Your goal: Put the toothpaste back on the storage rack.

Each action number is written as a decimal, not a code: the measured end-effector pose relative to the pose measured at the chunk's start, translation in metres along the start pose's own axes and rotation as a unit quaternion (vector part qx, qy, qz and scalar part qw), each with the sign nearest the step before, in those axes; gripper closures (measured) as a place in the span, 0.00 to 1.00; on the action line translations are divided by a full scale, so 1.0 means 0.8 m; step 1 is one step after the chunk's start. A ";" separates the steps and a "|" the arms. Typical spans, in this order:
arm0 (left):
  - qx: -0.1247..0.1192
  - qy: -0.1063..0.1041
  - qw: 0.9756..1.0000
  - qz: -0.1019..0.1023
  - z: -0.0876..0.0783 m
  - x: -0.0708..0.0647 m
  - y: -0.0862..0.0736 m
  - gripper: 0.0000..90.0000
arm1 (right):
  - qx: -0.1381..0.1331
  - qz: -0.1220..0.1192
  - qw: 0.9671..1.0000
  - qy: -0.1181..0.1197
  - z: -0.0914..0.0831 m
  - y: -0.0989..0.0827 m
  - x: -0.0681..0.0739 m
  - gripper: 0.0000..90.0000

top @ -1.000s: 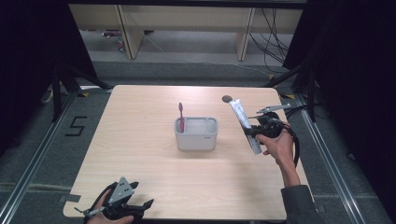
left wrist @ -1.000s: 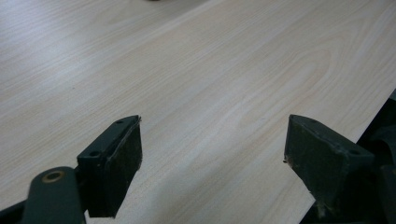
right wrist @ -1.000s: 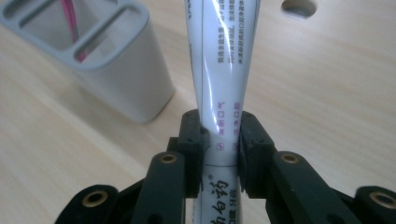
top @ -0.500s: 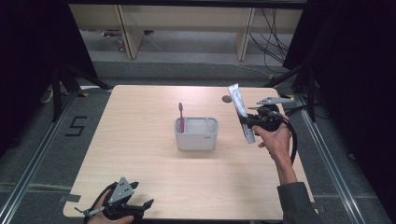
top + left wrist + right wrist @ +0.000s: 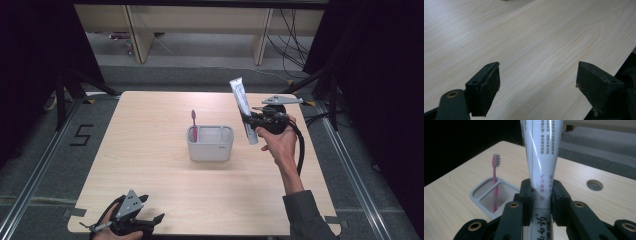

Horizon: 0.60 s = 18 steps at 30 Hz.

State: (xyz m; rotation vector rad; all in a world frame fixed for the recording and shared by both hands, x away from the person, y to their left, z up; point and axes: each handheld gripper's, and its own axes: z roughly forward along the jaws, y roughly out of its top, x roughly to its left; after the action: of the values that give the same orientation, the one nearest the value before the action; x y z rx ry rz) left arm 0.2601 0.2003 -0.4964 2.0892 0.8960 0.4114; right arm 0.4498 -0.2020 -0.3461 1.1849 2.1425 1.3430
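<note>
A lab or test room set up for recording is showing here, not a home. A pale wooden bench (image 5: 150, 165) is standing alone on a grey carpeted floor (image 5: 45, 165), and black curtains (image 5: 30, 60) are hanging on both sides. Metal rails (image 5: 352, 172) are running along the floor beside the bench. A taped number five (image 5: 82, 135) is sitting on the floor at the left. Loose cables (image 5: 292, 37) are trailing behind, near bare wooden shelving (image 5: 135, 30). A grey holder (image 5: 210, 143) with a pink toothbrush (image 5: 194, 125) is standing mid-bench like a staged prop.
</note>
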 end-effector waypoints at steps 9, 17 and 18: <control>0.000 0.000 1.000 -0.001 -0.001 0.000 0.000 0.21 | -0.022 0.000 1.000 0.013 0.021 0.009 0.018 0.82; 0.000 0.000 1.000 0.000 -0.001 0.000 0.000 0.21 | -0.032 0.000 0.999 0.018 0.037 0.011 0.026 0.82; 0.000 0.000 1.000 0.000 -0.001 0.000 0.000 0.21 | -0.033 0.005 0.999 0.016 0.038 0.011 0.028 0.82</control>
State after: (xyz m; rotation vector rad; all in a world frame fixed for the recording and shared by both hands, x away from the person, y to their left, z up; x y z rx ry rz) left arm 0.2598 0.2007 -0.4960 2.0890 0.8955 0.4117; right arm 0.4604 -0.1650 -0.3504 1.1561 2.0996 1.4352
